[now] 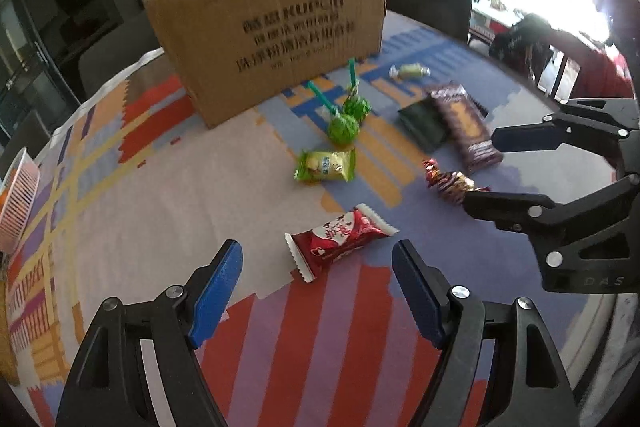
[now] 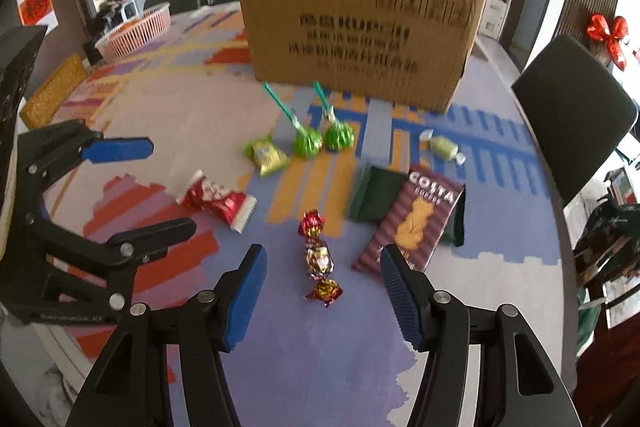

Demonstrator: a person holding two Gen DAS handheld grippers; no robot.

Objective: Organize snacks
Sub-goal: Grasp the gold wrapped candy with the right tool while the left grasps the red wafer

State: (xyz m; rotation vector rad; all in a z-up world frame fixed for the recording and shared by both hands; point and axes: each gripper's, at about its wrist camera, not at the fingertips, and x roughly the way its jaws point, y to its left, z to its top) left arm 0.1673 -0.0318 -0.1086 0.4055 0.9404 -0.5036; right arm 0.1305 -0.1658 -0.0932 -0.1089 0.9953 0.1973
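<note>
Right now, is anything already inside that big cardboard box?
Cannot tell. The cardboard box stands upright behind the snacks, and both views show only its printed outer wall, not its inside.

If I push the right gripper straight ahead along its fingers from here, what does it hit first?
Most likely the twist-wrapped red and gold candy, which lies on the tablecloth centred between the open fingers of the right gripper. The Costa cookie packet sits just right of that line. Height above the cloth is unclear.

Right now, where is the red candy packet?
The red candy packet lies on the tablecloth just ahead of the open left claw, nearer than the green packet.
</note>
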